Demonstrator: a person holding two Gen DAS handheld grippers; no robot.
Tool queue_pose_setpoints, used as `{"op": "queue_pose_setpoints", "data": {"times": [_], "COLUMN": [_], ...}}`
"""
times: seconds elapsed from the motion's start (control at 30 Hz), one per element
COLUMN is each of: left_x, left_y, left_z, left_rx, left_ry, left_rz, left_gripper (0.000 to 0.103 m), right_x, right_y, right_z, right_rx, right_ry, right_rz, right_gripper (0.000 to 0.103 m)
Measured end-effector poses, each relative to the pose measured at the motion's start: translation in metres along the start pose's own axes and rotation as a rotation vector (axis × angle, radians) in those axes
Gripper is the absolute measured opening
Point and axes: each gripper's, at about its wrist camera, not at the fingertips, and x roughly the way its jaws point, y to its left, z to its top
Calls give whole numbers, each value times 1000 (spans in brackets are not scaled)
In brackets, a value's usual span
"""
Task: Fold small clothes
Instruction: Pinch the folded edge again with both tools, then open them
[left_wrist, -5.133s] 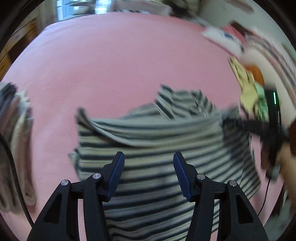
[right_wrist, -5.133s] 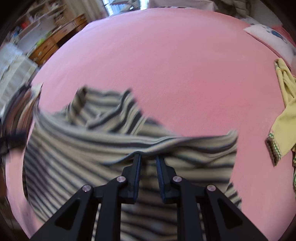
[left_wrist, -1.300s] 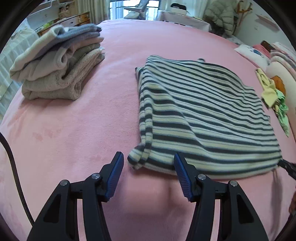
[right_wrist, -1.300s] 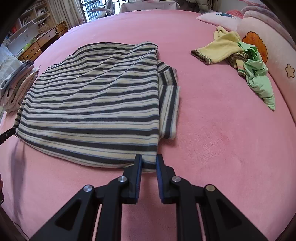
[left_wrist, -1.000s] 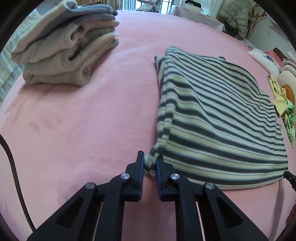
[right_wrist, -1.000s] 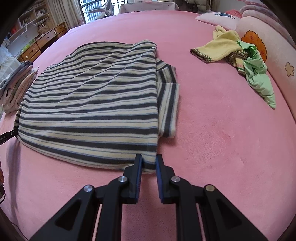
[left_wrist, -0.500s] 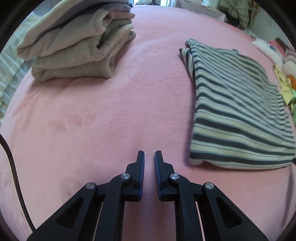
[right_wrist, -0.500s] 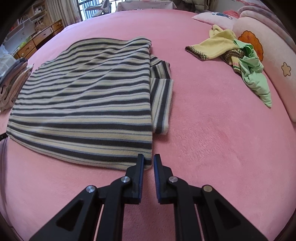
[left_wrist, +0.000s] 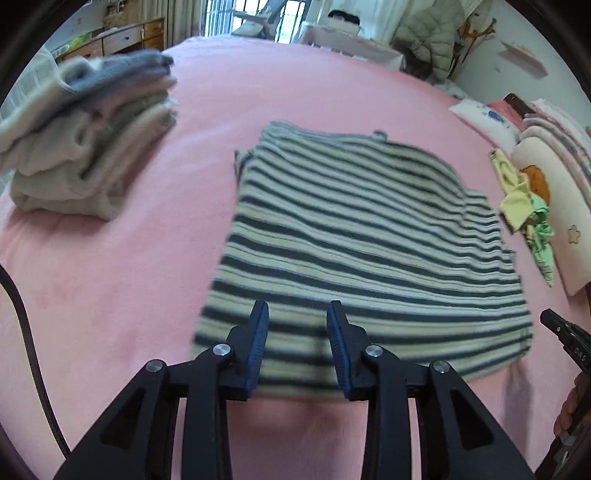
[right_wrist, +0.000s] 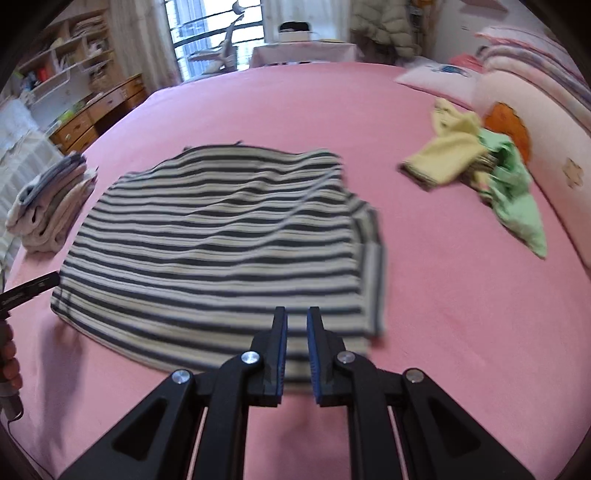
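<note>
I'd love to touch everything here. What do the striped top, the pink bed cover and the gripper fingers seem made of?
Striped top: soft knit or fleece, going by its matte, slightly fuzzy stripes and limp drape.
Pink bed cover: plush fabric, velvety with faint shading.
Gripper fingers: matte black rigid plastic, probably, with blue ribbed pads and shiny metal screws.

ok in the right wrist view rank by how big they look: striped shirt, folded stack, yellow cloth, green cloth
1. striped shirt, by far the largest.
2. folded stack.
3-4. yellow cloth and green cloth look much alike; they overlap and are blurred, so no ranking. The stack's lead over them is narrow too.
</note>
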Motion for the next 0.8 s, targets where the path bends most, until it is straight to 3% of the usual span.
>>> {"op": "queue_pose_setpoints", "data": {"times": [0.1,0.2,0.27,0.33,0.4,0.53,0.67,0.8], "left_x": [27,34,28,22,17,-5,-22,-24], "left_y": [8,22,34,45,58,88,88,77], "left_z": [-1,-13,-18,-20,-20,-24,-30,-39], "left_rx": [-29,-26,-20,-24,-43,-182,-214,-240], "left_ry": [25,33,32,35,47,64,67,114], "left_rz": [19,33,39,43,94,56,27,-60], "left_gripper": [31,40,46,46,46,46,46,46], "right_x": [27,54,55,50,43,27,1,-13], "right_y": [9,-3,-18,-29,-40,-46,-33,-2], "right_z": [1,-11,-20,-25,-29,-35,-34,-29], "right_rx": [-21,-19,7,28,47,62,58,33], "right_ry": [19,83,91,97,109,127,99,74], "right_rz": [5,-47,-56,-79,-89,-104,-69,6], "right_gripper": [10,8,7,7,7,7,7,11]}}
